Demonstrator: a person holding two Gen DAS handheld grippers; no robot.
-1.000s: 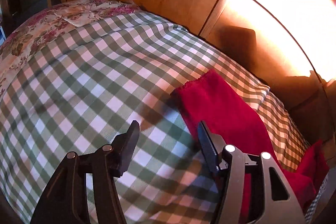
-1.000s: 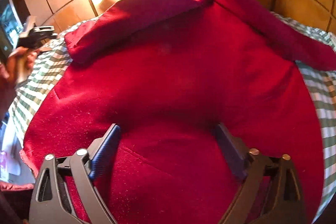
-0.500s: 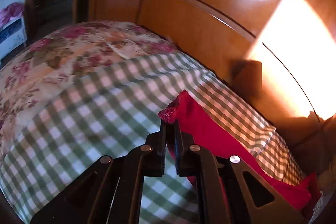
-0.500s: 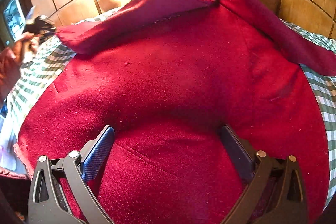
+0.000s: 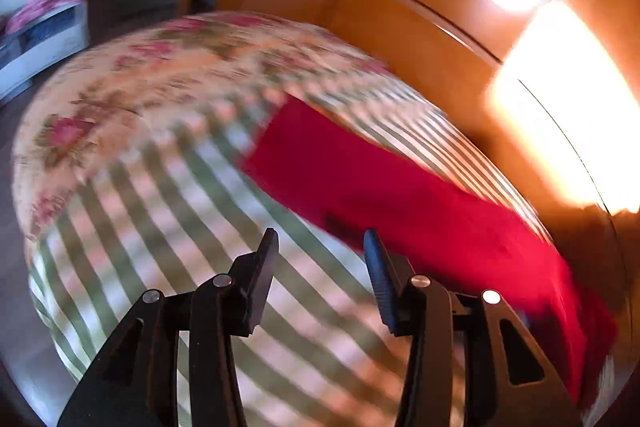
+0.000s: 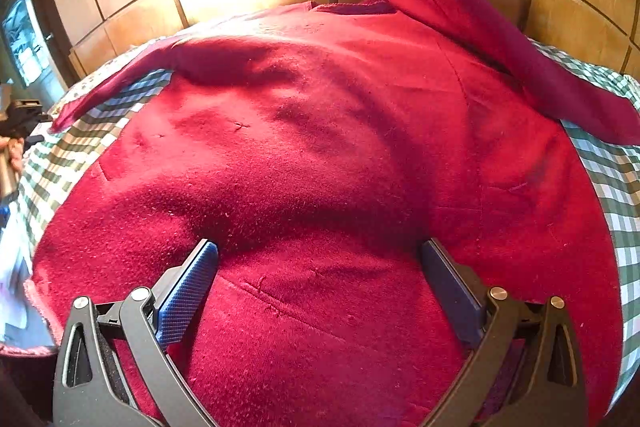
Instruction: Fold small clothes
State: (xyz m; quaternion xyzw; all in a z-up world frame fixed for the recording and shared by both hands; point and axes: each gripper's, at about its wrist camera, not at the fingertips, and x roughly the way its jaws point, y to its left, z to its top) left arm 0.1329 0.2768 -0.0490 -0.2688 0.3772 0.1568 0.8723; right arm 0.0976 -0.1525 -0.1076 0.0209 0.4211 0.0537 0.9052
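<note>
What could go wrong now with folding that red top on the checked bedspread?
The left gripper is open with nothing held, and the red sleeve lies stretched out flat, so that fold is likely not made yet. The other sleeve lies crooked across the red top; folding over it could trap a lump.

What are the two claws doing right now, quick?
Left claw: open, holding nothing, above the bedcover.
Right claw: open, holding nothing, over the red top.
</note>
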